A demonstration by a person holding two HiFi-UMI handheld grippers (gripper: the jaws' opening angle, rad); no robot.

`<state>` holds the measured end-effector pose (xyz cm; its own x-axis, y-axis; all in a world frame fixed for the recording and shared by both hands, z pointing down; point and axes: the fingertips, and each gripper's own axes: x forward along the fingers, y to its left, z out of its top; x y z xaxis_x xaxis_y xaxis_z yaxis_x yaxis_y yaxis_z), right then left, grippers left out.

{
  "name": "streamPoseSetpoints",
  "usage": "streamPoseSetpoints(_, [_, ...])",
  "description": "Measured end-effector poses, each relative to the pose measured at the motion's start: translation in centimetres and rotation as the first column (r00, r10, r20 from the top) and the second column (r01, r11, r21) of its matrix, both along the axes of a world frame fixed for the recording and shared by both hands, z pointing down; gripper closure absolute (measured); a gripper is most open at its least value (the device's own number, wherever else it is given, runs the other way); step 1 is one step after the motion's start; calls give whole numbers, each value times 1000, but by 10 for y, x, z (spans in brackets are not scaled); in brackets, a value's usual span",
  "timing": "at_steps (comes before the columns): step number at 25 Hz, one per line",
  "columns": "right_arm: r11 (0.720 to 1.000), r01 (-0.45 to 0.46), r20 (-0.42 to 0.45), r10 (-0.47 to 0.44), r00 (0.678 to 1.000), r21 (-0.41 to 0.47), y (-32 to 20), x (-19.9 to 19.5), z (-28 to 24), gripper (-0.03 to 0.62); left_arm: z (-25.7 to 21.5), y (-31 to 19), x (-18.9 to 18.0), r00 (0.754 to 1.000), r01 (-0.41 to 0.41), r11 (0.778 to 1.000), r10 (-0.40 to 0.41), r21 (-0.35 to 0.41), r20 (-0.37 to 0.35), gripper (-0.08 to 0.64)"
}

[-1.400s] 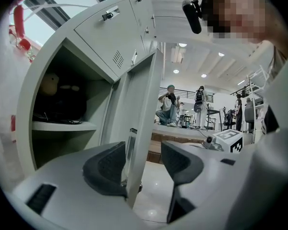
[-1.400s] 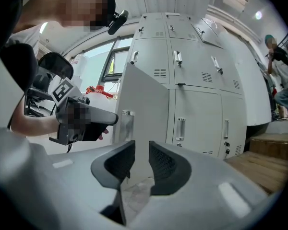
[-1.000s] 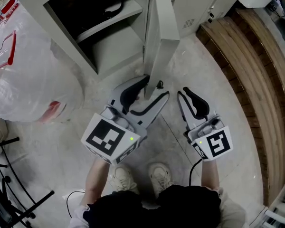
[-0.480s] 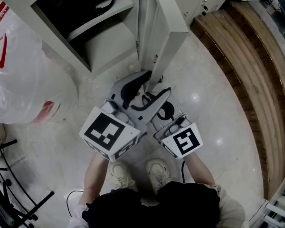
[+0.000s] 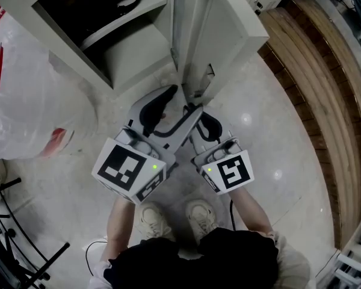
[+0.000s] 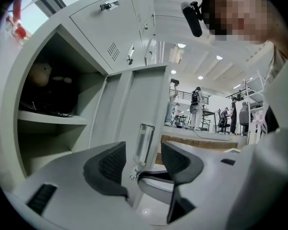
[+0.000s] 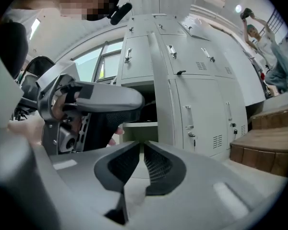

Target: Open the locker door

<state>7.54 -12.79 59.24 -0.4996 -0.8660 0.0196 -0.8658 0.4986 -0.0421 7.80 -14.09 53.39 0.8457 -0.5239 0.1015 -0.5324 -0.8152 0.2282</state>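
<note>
The grey locker (image 5: 126, 53) stands with its door (image 5: 228, 38) swung out to the right. My left gripper (image 5: 171, 114) is open at the door's lower free edge. In the left gripper view its fingers (image 6: 110, 162) straddle that edge, and the door's small metal handle (image 6: 144, 143) shows between them, untouched by the pads. My right gripper (image 5: 206, 127) sits just right of the left one, below the door. Its jaws (image 7: 142, 145) are closing, almost together, with nothing between them. The left gripper's body (image 7: 93, 99) fills the left of the right gripper view.
A big white plastic bag (image 5: 30, 95) lies left of the locker. Wooden steps (image 5: 325, 101) curve along the right. A dark bag (image 6: 48, 87) rests on the locker's upper shelf. More shut lockers (image 7: 201, 99) stand to the right. The person's shoes (image 5: 153, 224) are below the grippers.
The right gripper has moved left to sit beside the left gripper, and its jaws have narrowed. The door has swung further out to the right. The left gripper has stayed at the door's edge.
</note>
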Motion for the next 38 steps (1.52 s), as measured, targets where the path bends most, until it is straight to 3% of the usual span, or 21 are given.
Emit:
streamPoseSetpoints(3, [999, -39, -2, 39, 999, 1, -4, 16, 1, 563, 0, -3, -7, 999, 32, 999, -32, 0, -8, 337])
streamPoseSetpoints(8, [993, -115, -60, 116, 991, 24, -11, 48, 5, 563, -7, -10, -29, 987, 159, 984, -157, 82, -32, 337])
streamPoseSetpoints(14, [980, -196, -108, 198, 974, 26, -24, 85, 14, 566, -13, -16, -45, 976, 215, 972, -209, 95, -69, 339])
streamPoseSetpoints(23, [954, -298, -147, 296, 944, 7, -48, 138, 28, 566, 0, -19, -44, 975, 224, 973, -223, 63, -21, 339])
streamPoseSetpoints(38, [911, -412, -169, 411, 896, 30, -81, 192, 18, 574, 4, -20, -47, 976, 216, 975, -215, 45, -24, 341])
